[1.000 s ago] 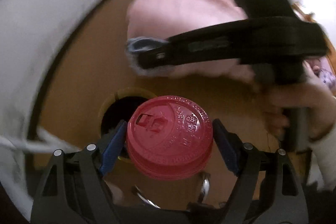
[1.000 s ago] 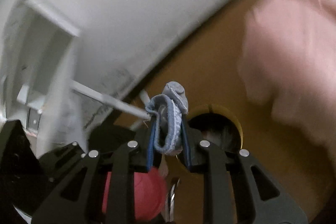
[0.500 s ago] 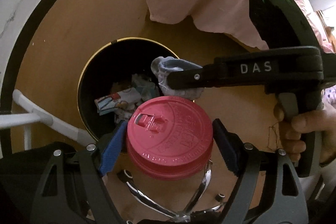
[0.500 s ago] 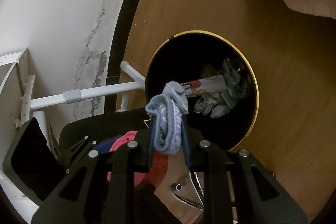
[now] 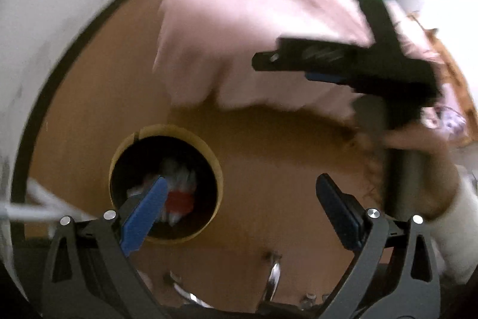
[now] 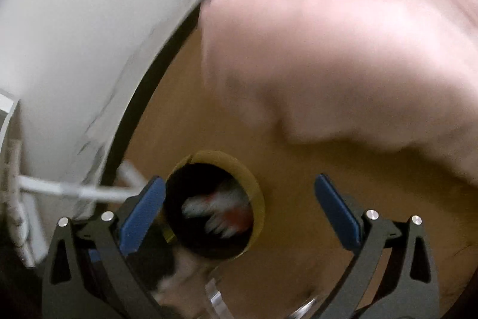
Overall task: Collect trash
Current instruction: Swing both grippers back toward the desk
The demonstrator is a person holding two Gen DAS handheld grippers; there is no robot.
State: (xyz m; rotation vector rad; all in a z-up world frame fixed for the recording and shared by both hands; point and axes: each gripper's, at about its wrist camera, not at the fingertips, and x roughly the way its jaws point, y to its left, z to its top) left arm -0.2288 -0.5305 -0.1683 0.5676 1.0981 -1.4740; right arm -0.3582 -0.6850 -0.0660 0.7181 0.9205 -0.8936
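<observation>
The bin (image 5: 165, 183) stands on the floor (image 5: 269, 169) near the wall (image 5: 59, 20), with trash (image 5: 177, 193) inside it, a draped cloth (image 5: 254, 35) beyond it, a rail (image 6: 74, 190) to its left, and a chair base (image 5: 272, 280) at the near edge.

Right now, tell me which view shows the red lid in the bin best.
The left wrist view: the red lid lies as one solid patch among pale trash inside the bin, partly behind a blue pad. The right wrist view shows only a blurred red smear there.
</observation>
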